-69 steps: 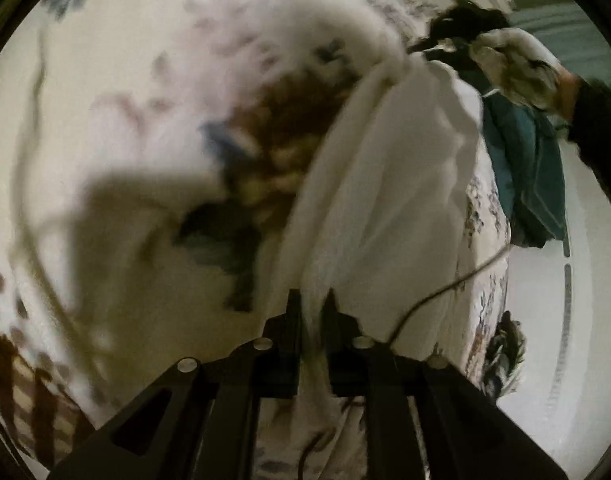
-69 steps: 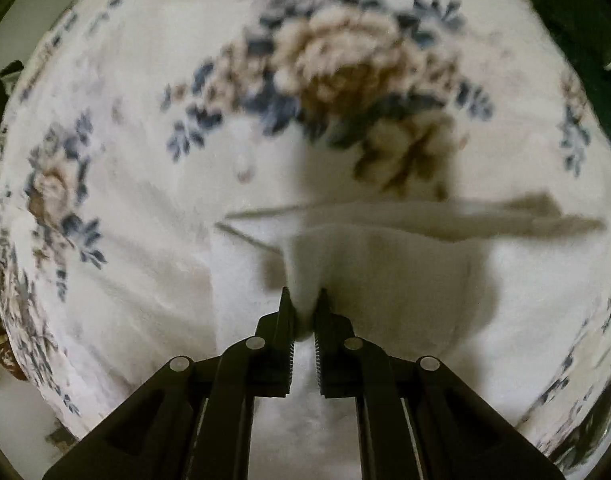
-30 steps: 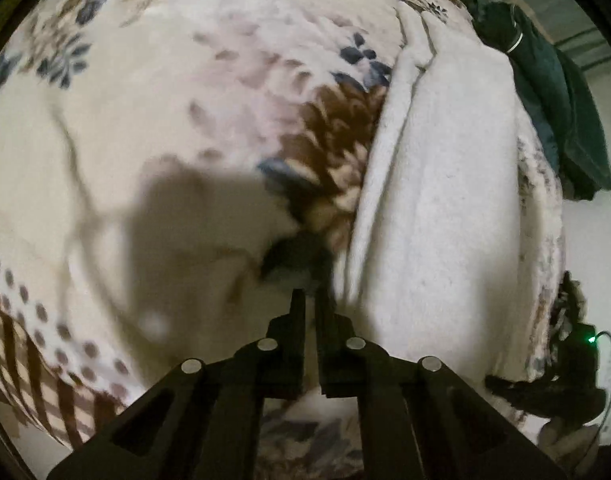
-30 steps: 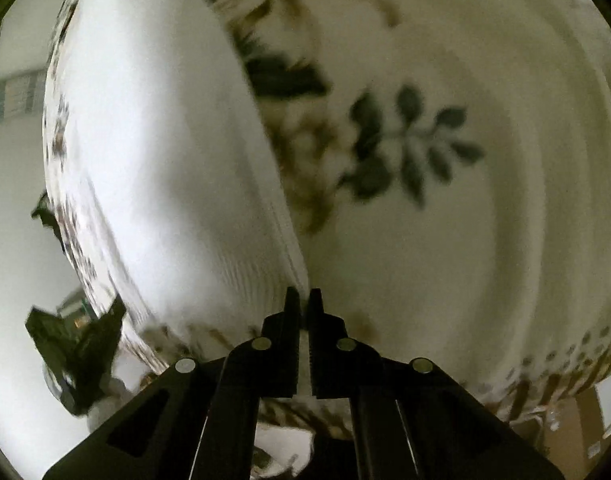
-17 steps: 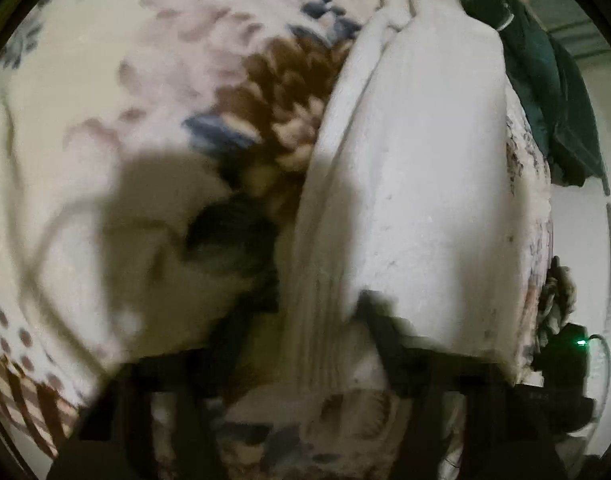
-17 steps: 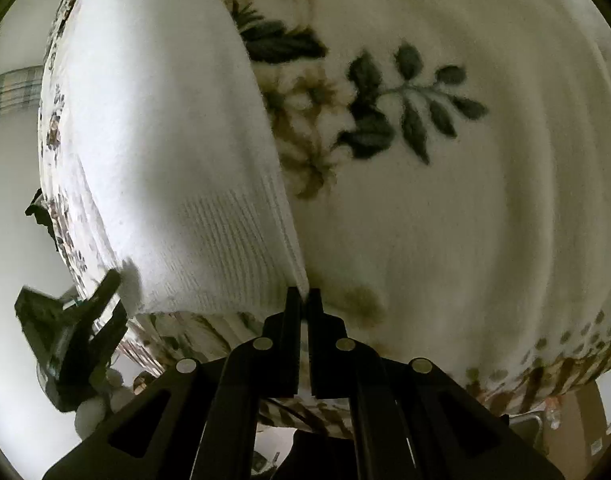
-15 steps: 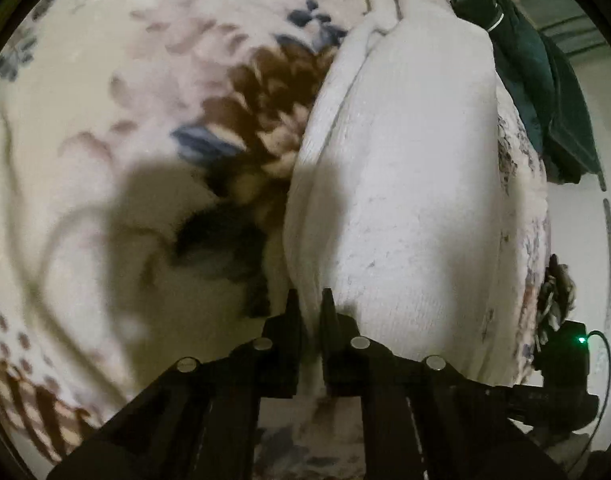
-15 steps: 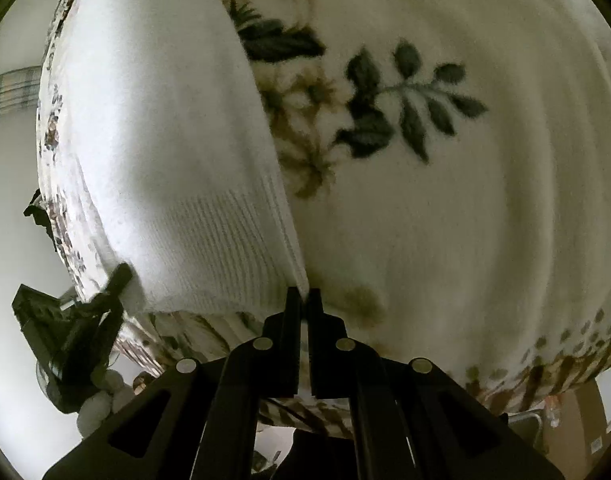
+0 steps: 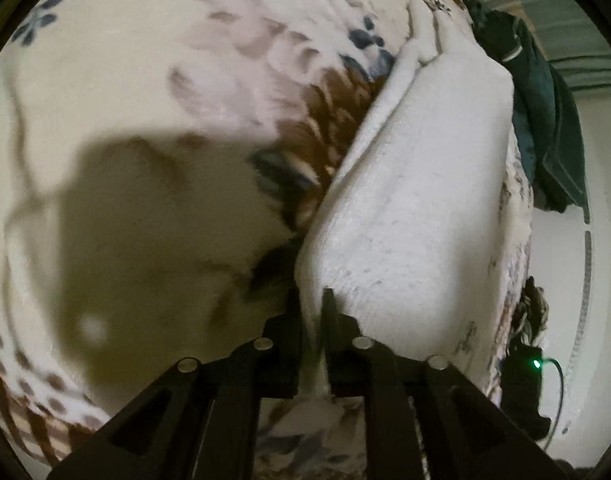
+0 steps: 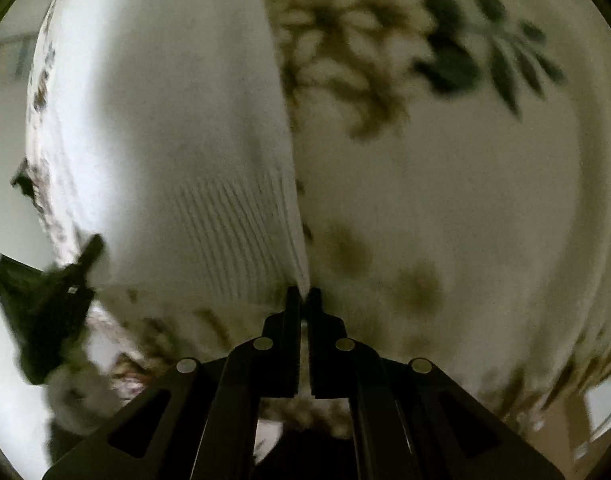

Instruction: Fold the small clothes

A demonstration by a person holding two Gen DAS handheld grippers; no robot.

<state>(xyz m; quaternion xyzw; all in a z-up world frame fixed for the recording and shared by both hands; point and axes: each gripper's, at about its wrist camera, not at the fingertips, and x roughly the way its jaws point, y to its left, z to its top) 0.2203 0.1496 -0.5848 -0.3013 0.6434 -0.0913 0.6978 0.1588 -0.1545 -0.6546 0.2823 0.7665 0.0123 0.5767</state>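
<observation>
A white knitted garment (image 9: 417,200) lies folded lengthwise on a cream floral blanket (image 9: 145,100). My left gripper (image 9: 310,294) is shut on the near corner of the white garment, with fabric pinched between its fingers. In the right wrist view the same garment (image 10: 165,140) fills the left half, its ribbed hem toward me. My right gripper (image 10: 303,292) is shut on the corner of that ribbed hem, right at the garment's edge on the blanket (image 10: 465,220).
A dark teal garment (image 9: 545,120) lies in a heap at the bed's far right edge. A black device with a green light (image 9: 537,364) sits below the bed edge. The other gripper (image 10: 45,304) shows dark at the left in the right wrist view.
Both grippers have kept their hold on the white garment's corners. The views have shifted closer to the blanket, and the garment lies flatter and more stretched out.
</observation>
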